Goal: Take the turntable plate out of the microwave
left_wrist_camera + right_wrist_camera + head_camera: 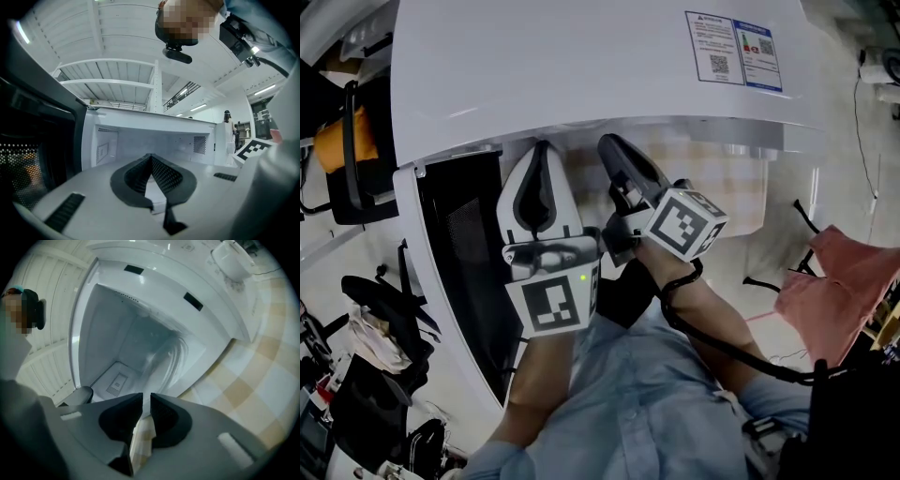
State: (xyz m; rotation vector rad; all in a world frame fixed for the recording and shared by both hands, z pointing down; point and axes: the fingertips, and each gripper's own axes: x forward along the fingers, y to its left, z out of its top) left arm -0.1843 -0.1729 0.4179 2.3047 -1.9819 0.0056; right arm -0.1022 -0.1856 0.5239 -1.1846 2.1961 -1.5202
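The right gripper (pixel 146 401) faces the open cavity of the white microwave (pixel 154 282), with its two dark pads (pixel 165 414) drawn close together and only a narrow gap left between them. The clear glass turntable plate (pixel 171 357) stands tilted inside the cavity, seen almost edge-on, and its near rim runs down into that gap. A perforated panel (pixel 116 383) sits on one cavity wall, and a beige-and-white checked surface (pixel 253 380) lies beside the microwave at the right
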